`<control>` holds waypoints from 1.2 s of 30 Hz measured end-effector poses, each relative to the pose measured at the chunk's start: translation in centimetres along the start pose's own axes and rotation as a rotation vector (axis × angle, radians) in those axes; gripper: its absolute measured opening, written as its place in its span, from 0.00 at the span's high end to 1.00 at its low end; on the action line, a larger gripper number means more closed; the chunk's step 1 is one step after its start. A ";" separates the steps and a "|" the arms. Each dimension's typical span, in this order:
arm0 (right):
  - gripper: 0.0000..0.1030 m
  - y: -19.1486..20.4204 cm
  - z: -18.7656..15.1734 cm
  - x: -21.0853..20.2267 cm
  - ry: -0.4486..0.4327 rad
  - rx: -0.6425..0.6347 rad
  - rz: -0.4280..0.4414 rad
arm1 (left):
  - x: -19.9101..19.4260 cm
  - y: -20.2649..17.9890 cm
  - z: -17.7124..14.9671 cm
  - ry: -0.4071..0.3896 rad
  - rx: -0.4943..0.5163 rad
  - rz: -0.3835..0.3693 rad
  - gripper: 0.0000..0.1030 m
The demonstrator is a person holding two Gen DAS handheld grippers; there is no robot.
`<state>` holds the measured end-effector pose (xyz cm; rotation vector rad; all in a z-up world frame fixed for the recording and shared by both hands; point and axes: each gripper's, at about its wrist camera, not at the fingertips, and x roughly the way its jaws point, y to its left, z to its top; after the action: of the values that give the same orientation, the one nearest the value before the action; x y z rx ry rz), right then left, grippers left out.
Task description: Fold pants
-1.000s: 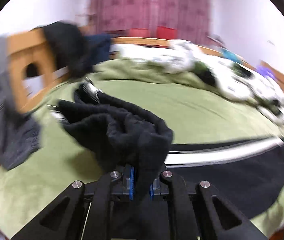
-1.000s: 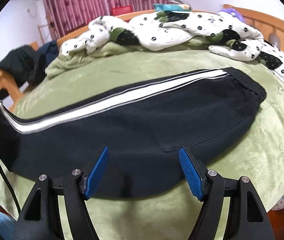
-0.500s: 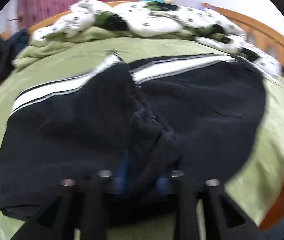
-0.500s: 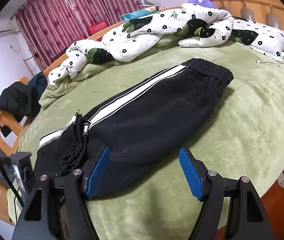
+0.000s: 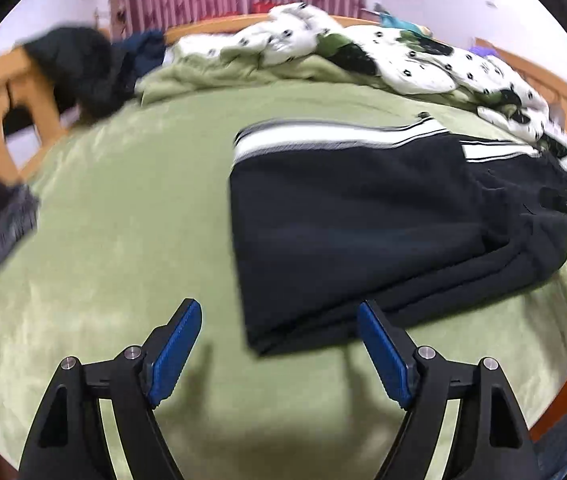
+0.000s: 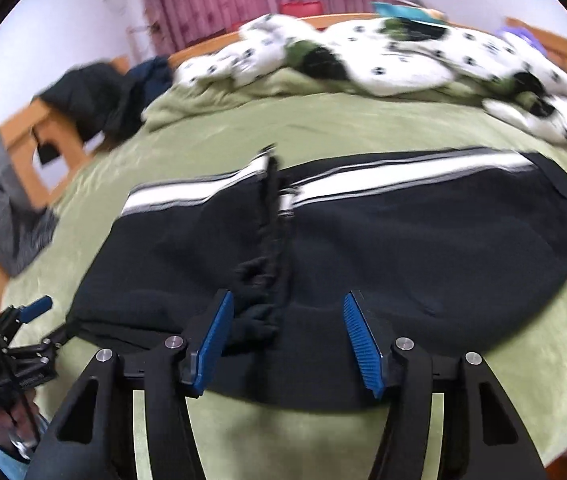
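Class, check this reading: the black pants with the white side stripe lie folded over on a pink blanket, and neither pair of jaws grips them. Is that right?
One error: the blanket under the pants is green, not pink, as the left wrist view shows. The rest stands.

No readable text, label, brand, number or sign shows in either wrist view; both pictures are blurred, and any fine print there might be is too smeared to make out.
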<state>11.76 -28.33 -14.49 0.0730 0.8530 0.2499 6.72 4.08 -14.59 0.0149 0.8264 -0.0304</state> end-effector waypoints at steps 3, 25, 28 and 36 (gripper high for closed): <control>0.44 1.2 0.4 2.3 0.042 -0.006 -0.023 | 1.0 2.0 -1.2 0.033 -0.077 -0.068 0.23; 0.49 0.3 -1.3 2.3 0.070 0.033 -0.033 | 1.2 3.7 -2.6 -0.057 -0.161 -0.024 0.22; 0.43 -0.2 0.3 3.2 0.054 0.050 -0.032 | 1.9 3.8 -2.4 -0.043 -0.171 -0.034 0.22; 0.38 -1.2 4.3 10.3 0.195 0.103 0.034 | 3.4 1.4 -1.4 -0.011 -0.089 -0.061 0.22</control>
<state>21.72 -26.79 -19.46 0.1611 1.0592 0.2482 8.06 5.44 -18.06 -0.0947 0.8161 -0.0515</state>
